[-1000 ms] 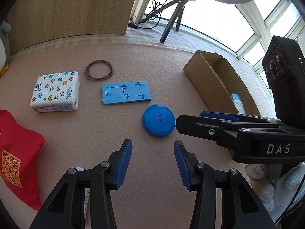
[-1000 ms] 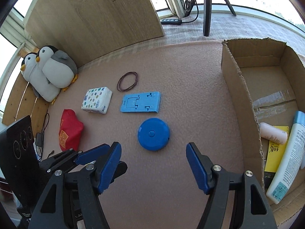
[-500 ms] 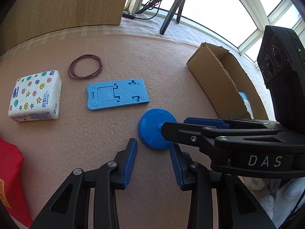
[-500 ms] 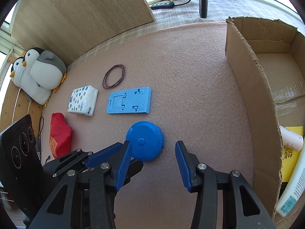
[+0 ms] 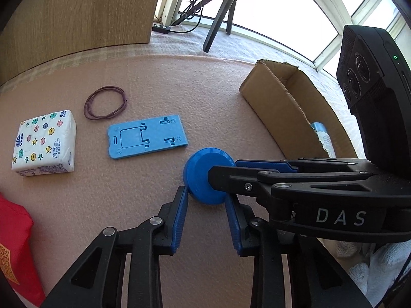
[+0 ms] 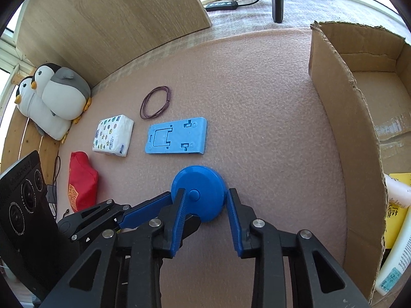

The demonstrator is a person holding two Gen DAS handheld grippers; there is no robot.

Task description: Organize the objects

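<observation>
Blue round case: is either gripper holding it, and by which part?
The right gripper, jaws just closing, clamps the blue round case across its rim on opposite sides. The left gripper flanks its near edge; contact cannot be told.

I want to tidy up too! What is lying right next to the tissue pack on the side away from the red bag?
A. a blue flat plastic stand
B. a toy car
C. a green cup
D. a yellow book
A: in the right wrist view the blue flat plastic stand lies beside the tissue pack, and the red bag sits on the pack's other side.
</observation>
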